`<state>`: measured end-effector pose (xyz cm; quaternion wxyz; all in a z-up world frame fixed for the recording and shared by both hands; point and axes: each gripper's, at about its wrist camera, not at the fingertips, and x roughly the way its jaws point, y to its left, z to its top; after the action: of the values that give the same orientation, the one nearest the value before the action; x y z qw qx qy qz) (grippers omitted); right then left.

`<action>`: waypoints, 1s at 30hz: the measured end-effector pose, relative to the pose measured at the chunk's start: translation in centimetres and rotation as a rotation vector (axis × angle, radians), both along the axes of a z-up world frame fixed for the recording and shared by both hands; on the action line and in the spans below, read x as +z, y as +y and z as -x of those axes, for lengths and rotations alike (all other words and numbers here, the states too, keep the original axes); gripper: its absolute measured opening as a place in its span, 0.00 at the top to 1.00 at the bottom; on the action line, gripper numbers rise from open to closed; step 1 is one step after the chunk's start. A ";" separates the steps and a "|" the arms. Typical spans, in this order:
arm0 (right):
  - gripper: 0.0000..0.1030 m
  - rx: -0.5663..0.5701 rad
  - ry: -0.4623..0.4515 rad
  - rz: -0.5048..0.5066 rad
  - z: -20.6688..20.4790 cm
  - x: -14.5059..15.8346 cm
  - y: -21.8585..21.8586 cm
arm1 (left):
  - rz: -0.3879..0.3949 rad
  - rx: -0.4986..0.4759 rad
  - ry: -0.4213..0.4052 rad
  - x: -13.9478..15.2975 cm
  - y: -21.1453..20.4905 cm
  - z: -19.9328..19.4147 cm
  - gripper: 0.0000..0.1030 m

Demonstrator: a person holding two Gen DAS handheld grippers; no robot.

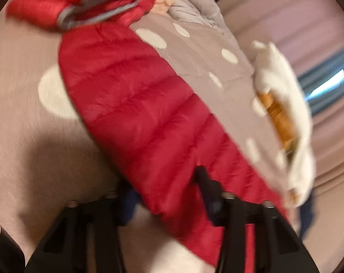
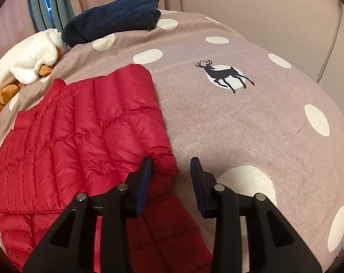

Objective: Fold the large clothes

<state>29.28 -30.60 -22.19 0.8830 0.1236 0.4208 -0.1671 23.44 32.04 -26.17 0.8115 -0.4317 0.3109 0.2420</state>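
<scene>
A red quilted down jacket [image 1: 137, 104] lies on a taupe bedspread with white dots [image 1: 24, 136]. In the blurred left wrist view one long red part runs diagonally, and a grey-trimmed opening [image 1: 103, 6] shows at the top. My left gripper [image 1: 165, 188] hovers over the lower end of that part, jaws apart, with red fabric lying between them and not pinched. In the right wrist view the jacket [image 2: 80, 125] is spread at the left. My right gripper [image 2: 170, 166] stands open at its right edge. A fold of red fabric sits by the left pad, and the right pad is over bare bedspread [image 2: 217, 125].
A white plush toy with orange-brown parts [image 2: 33, 54] lies at the bed's edge, also seen as the plush toy [image 1: 281, 91]. A folded navy garment [image 2: 112, 18] sits at the far end. A grey garment [image 1: 190, 4] lies beyond the jacket. Curtains [image 1: 286, 11] hang behind the bed.
</scene>
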 end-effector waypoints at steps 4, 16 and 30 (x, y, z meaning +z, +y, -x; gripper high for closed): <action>0.67 -0.003 -0.012 0.007 0.1 0.4 -0.2 | -0.121 0.057 0.070 1.2 -1.3 -0.4 0.76; 0.90 -0.126 -0.114 0.105 2.3 4.0 -2.4 | -0.631 -0.096 0.041 9.7 -14.0 -0.7 0.79; 0.89 -0.220 -0.175 -0.048 4.5 5.0 -7.6 | -0.871 -0.616 -0.167 14.3 -40.3 -3.2 0.79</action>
<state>24.82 -38.19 -17.21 0.8894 0.2043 0.3301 -0.2413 26.68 -8.29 -11.88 0.9707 0.0381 0.2285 0.0643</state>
